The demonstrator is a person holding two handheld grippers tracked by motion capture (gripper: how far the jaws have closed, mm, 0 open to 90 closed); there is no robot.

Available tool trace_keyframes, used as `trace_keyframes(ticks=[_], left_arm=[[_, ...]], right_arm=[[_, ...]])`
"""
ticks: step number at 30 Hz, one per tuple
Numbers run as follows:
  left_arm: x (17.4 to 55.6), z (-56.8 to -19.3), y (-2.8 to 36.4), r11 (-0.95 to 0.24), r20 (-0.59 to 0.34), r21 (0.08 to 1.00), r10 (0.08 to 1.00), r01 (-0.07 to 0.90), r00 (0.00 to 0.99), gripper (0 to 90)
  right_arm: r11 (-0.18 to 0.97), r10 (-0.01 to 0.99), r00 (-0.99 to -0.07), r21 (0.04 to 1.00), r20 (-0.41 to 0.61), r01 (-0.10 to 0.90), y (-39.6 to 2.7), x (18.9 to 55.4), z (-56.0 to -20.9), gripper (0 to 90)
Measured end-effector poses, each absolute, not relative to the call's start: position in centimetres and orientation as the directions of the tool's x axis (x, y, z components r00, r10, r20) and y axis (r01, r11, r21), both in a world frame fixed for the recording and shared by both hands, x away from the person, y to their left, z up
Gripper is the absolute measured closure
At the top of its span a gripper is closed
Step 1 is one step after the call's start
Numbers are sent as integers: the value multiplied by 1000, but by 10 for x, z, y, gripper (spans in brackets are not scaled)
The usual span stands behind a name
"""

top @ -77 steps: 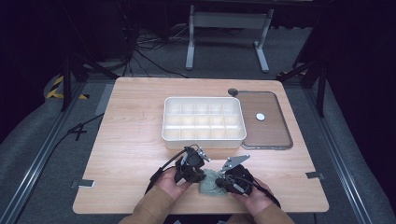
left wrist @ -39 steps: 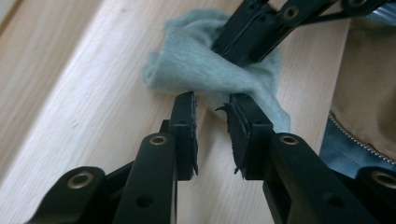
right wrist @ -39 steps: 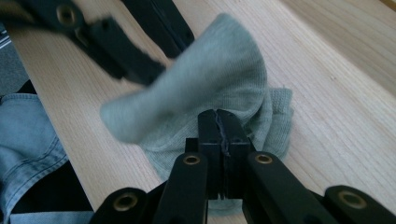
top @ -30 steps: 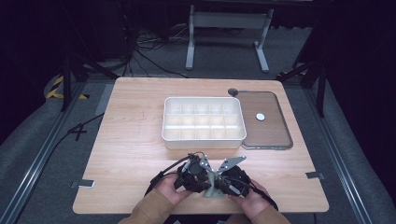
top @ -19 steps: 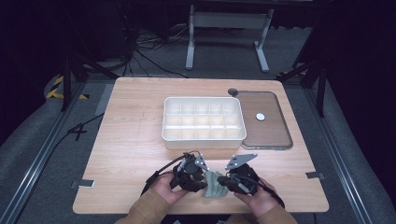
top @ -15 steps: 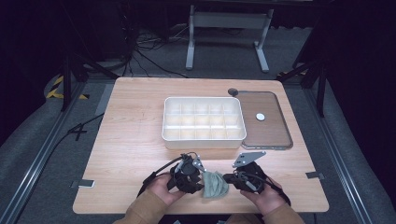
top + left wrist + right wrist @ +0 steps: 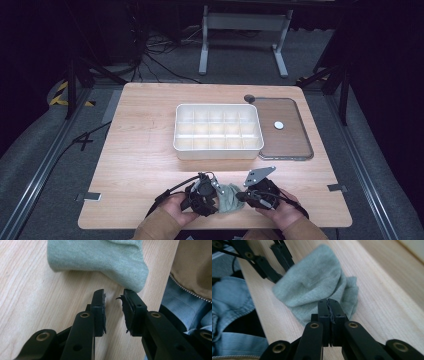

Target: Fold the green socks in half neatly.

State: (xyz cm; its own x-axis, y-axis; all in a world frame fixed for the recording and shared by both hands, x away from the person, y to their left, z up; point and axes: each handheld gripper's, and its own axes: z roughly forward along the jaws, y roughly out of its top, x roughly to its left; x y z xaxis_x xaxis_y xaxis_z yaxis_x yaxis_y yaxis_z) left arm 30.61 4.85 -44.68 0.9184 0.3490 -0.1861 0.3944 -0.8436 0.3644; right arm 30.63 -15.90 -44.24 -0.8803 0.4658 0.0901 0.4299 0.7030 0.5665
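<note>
High view: a grey-green cloth [image 7: 230, 198] lies bunched at the lower centre of the frame, on the near edge of the wooden table [image 7: 145, 150], between the left gripper [image 7: 202, 197] and the right gripper [image 7: 250, 196]. Both tools flank the cloth from opposite sides, an arrangement that appears suited to pulling or folding the fabric. Behind them, at mid-frame, stand a white divided tray [image 7: 218, 131] and, touching its right side, a dark flat lid [image 7: 287, 131].

Left gripper view: the jaws have just been closing, yet a gap remains and nothing lies between them; the cloth [image 7: 100, 260] sits just beyond the tips, in the upper half of the frame. This gripper is released.

Right gripper view: the jaws are clenched together, and a thin edge of material seems to be nipped between the pads, while the cloth [image 7: 317, 282] spreads just ahead of them. The left gripper [image 7: 274, 257] appears at the upper left, behind the fabric. These close-ups reveal jaw spacing, which the overhead picture leaves too small to judge.
</note>
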Motion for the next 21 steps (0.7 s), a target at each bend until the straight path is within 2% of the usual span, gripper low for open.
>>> trace_keyframes(ticks=[2, 9, 15, 21], left_arm=[[305, -446, 47, -837, -187, 378, 348, 395, 918, 716], [300, -435, 42, -819, -127, 465, 314, 337, 941, 713], [303, -435, 45, -816, -133, 461, 324, 348, 937, 711], [304, -436, 44, -817, -126, 463, 323, 343, 938, 712]], right_arm=[[714, 483, -871, 536, 88, 450, -153, 304, -452, 890], [690, 518, -847, 528, 119, 496, -144, 295, -451, 890], [677, 508, -850, 544, 143, 496, -148, 291, -444, 888], [656, 527, -846, 591, 86, 469, -165, 301, -424, 888]])
